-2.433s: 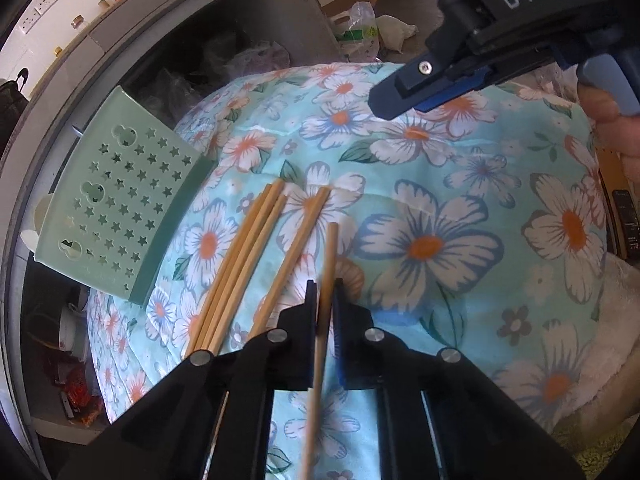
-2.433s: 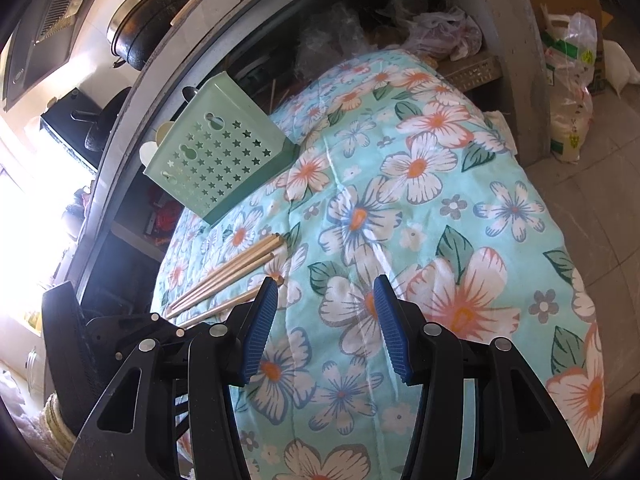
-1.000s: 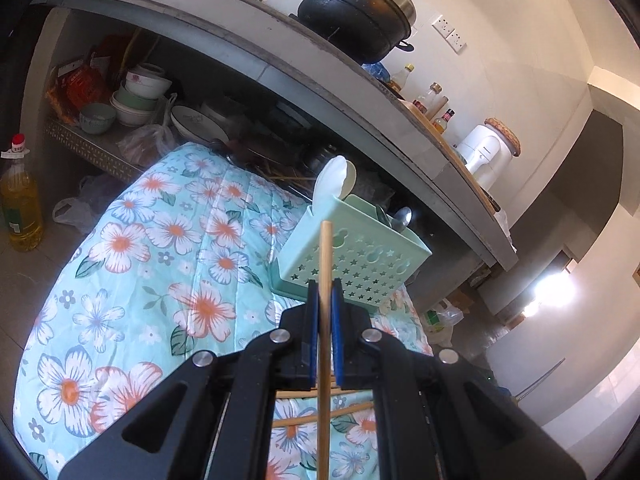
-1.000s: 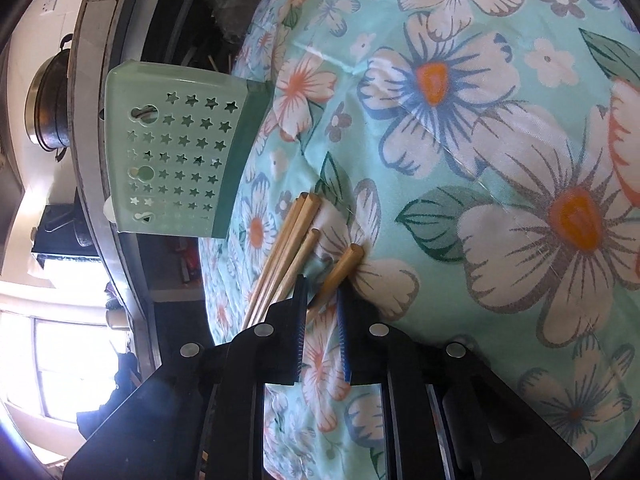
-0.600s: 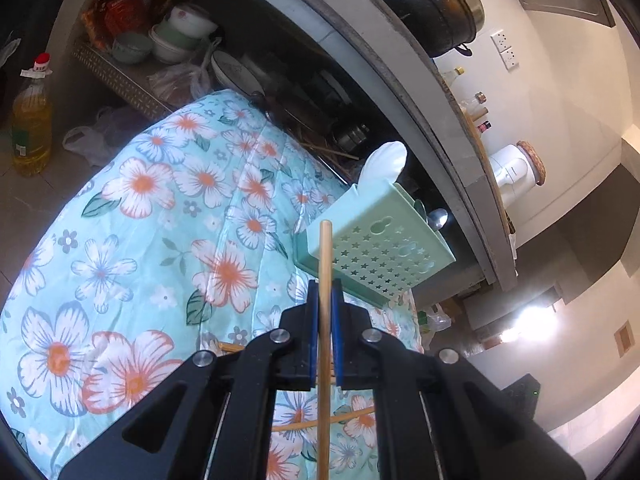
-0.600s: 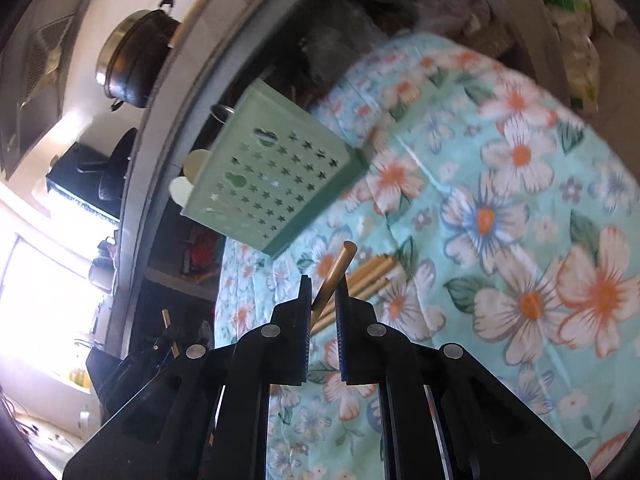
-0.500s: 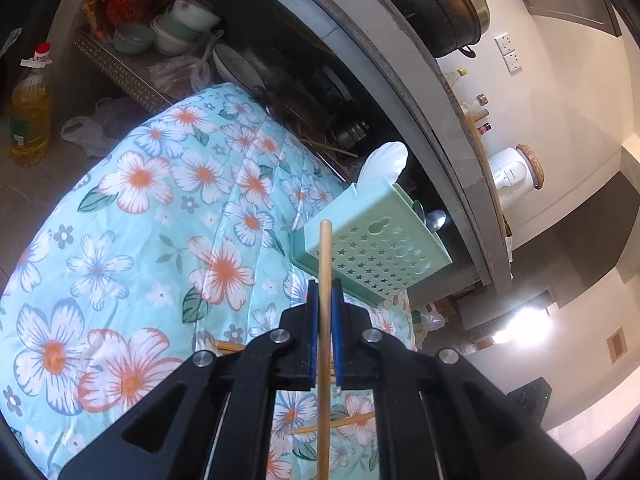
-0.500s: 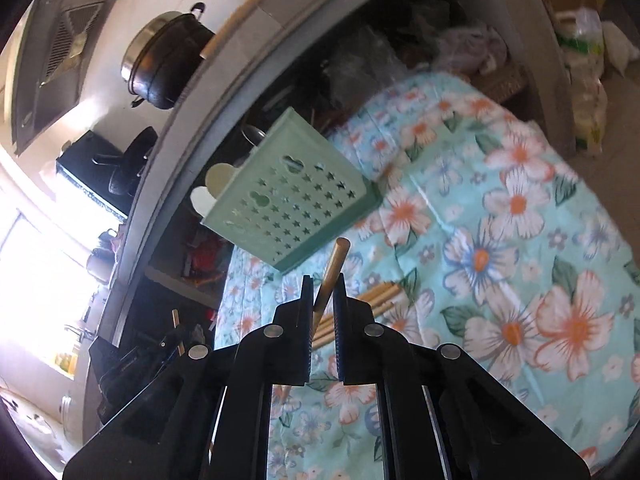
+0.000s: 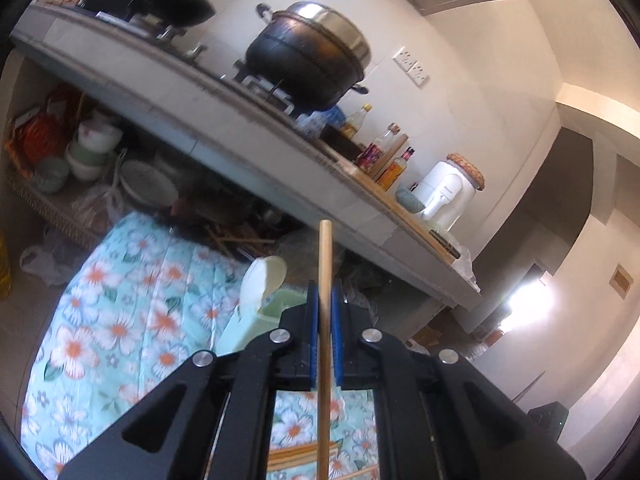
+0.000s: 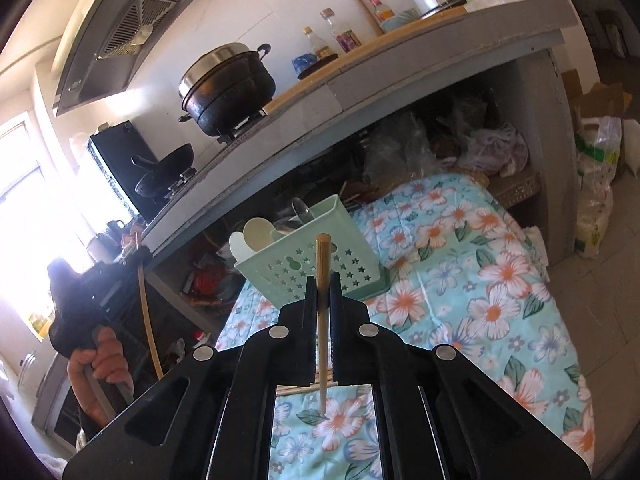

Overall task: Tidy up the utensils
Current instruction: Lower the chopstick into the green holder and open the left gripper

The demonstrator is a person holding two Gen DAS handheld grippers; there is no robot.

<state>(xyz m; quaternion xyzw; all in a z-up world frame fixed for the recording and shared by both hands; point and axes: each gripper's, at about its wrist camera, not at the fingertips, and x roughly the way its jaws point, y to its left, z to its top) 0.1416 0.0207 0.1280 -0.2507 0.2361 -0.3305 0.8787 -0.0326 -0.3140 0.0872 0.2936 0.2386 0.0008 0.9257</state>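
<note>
My left gripper [image 9: 325,292] is shut on a wooden chopstick [image 9: 325,248] that stands upright through its jaws, above the floral cloth [image 9: 120,320]. The green star-holed utensil holder [image 9: 248,330] sits just beyond it, half hidden by the fingers, with a white spoon [image 9: 264,280] in it. My right gripper [image 10: 323,284] is shut on a second chopstick [image 10: 322,256], held upright in front of the holder [image 10: 296,268]. The right wrist view also shows, at the left, a hand [image 10: 100,360] holding the left gripper [image 10: 120,280] and its chopstick [image 10: 146,320]. Several more chopsticks [image 9: 296,454] lie on the cloth.
A grey counter [image 10: 360,80] overhangs the far side and carries a black pot [image 10: 228,88], a wok [image 10: 164,178] and bottles. Bowls, bags and clutter fill the shelf under it [image 9: 92,160]. The tiled floor [image 10: 600,280] lies to the right of the cloth.
My right gripper closed on a chopstick on the cloth, lifted it and rolled it upright. My left gripper rose with its chopstick, and more of the counter and wall came into its view.
</note>
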